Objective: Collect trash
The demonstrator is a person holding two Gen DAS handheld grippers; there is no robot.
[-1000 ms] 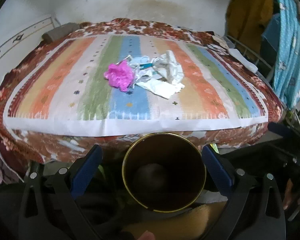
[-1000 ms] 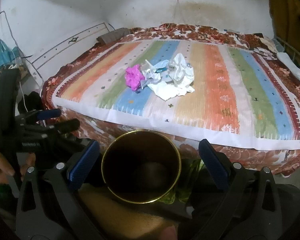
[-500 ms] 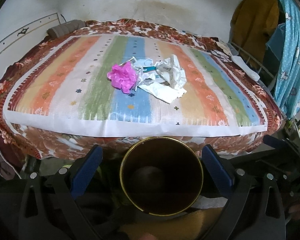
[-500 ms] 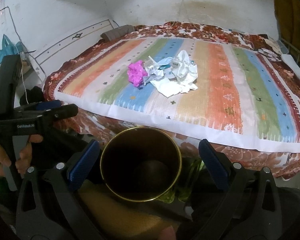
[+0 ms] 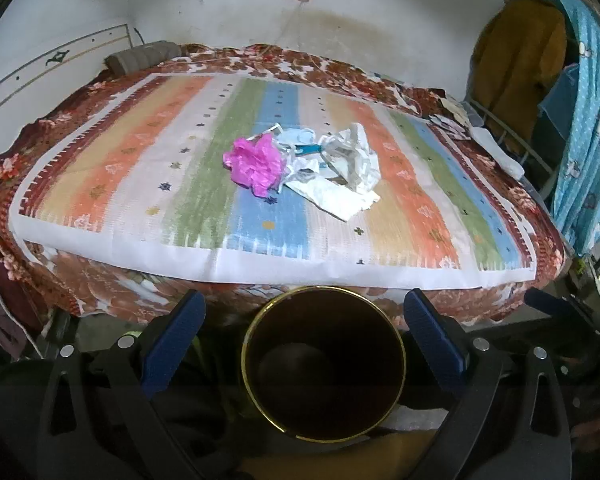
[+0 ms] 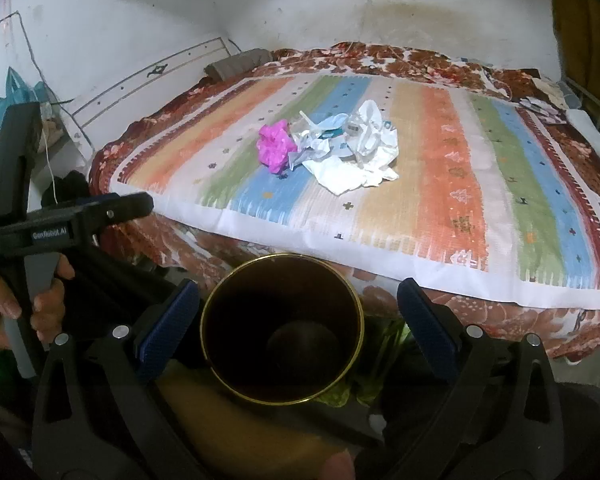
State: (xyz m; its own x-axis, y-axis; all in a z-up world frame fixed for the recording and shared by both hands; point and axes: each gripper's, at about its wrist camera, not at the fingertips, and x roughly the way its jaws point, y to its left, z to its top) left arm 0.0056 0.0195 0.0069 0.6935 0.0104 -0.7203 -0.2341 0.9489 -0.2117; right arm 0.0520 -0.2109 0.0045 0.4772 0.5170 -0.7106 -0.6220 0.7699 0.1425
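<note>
The bed [image 5: 100, 292] fills most of both views, and a striped mat [image 5: 140, 184] lies flat over it. The trash is all in one heap on the blue stripe near the middle of the mat: a pink wad [image 5: 256, 164] on the left side, crumpled white paper [image 5: 340, 196] touching it on the right, with some pale blue scraps between them. The heap is longer across than deep, so its long axis runs left to right as you face it.

The bin [image 5: 324, 368] stands on the floor just before the near edge of the bed, directly under both of your claws. It looks empty inside (the bottom is dark, so I cannot be fully sure).

Your left claw [image 5: 306, 344] is spread wide and carries nothing; your right claw [image 6: 296, 328] is the same. Both hang over the bin, well apart from the heap, which lies straight ahead and a little higher, across the front part of the mat.

I judge that nothing is collected yet. The pink wad is toward your left side and the white paper toward your right, so each claw has its own nearer piece.
</note>
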